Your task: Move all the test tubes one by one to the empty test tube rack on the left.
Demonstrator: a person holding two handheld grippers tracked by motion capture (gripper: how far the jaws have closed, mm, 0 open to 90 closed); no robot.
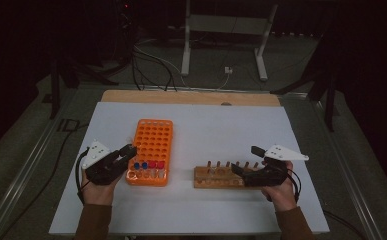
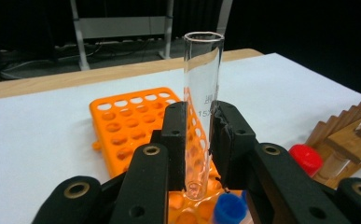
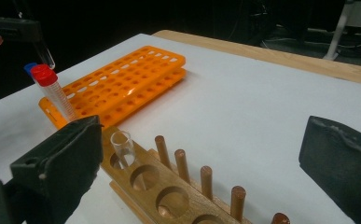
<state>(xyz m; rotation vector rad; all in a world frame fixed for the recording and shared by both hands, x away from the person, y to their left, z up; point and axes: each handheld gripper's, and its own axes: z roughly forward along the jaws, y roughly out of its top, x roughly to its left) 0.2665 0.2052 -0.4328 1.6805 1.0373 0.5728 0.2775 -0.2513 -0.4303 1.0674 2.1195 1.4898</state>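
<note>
Left gripper (image 2: 199, 140) pinches a clear glass tube (image 2: 201, 93) over the orange rack (image 1: 151, 150); right gripper (image 3: 201, 158) stands spread at the wooden rack (image 1: 220, 176).

The glass tube stands upright between the left gripper's jaws, its open mouth on top and its rounded bottom just above the orange rack's near left corner, beside the blue-capped tubes (image 1: 140, 165) and red-capped tubes (image 1: 156, 164) that fill that rack's nearest row. The right gripper's jaws are wide apart and hold nothing, on either side of the wooden rack, which lies to the right of the orange rack on the white table (image 1: 221, 125). One short open tube (image 3: 122, 145) sits in the wooden rack's end hole nearest the orange rack.
</note>
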